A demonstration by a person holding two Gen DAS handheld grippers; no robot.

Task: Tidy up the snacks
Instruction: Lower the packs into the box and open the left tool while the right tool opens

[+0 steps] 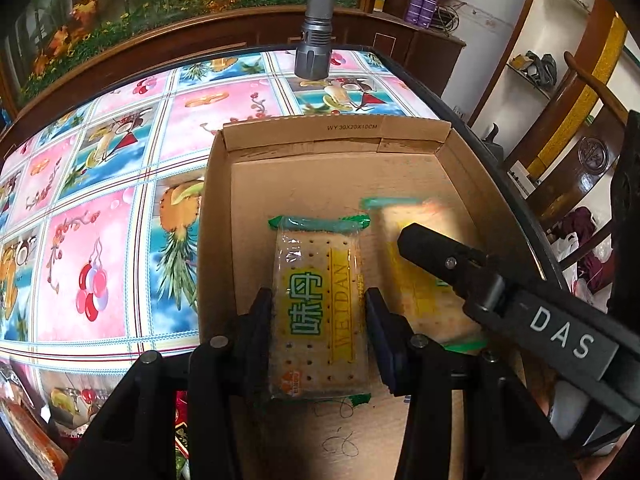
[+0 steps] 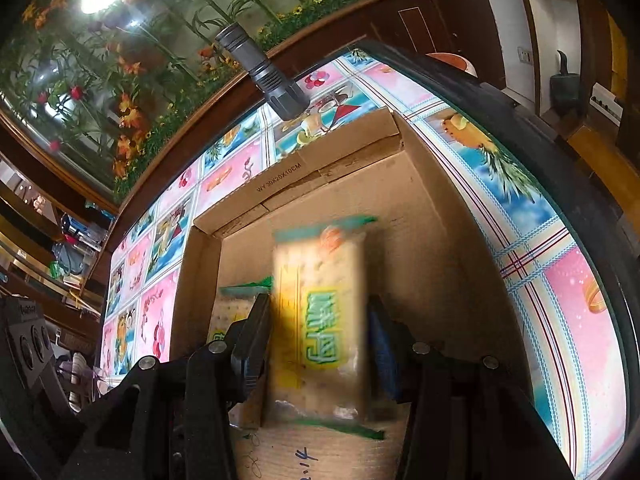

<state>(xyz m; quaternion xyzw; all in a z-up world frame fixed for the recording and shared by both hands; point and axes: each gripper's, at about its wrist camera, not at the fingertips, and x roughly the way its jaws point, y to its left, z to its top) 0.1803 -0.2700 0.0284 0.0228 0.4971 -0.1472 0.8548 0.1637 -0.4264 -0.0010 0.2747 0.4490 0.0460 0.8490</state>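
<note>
Both grippers are inside an open cardboard box (image 1: pixel 340 132), which also shows in the right wrist view (image 2: pixel 280 176). My left gripper (image 1: pixel 318 316) is shut on a cracker packet (image 1: pixel 320 300) with green and yellow lettering, low over the box floor. My right gripper (image 2: pixel 318 328) is shut on a second cracker packet (image 2: pixel 320 312), blurred, to the right of the first. In the left wrist view that second packet (image 1: pixel 416 236) lies under the right gripper's finger (image 1: pixel 440 252). The first packet (image 2: pixel 234 312) peeks out at left in the right wrist view.
The box stands on a table with a bright fruit-patterned cloth (image 1: pixel 100 200), near its right edge (image 1: pixel 500 168). A grey flashlight (image 1: pixel 316 36) stands beyond the box. Red snack packaging (image 1: pixel 182 432) lies at the near left. A wooden chair (image 1: pixel 580 160) stands right of the table.
</note>
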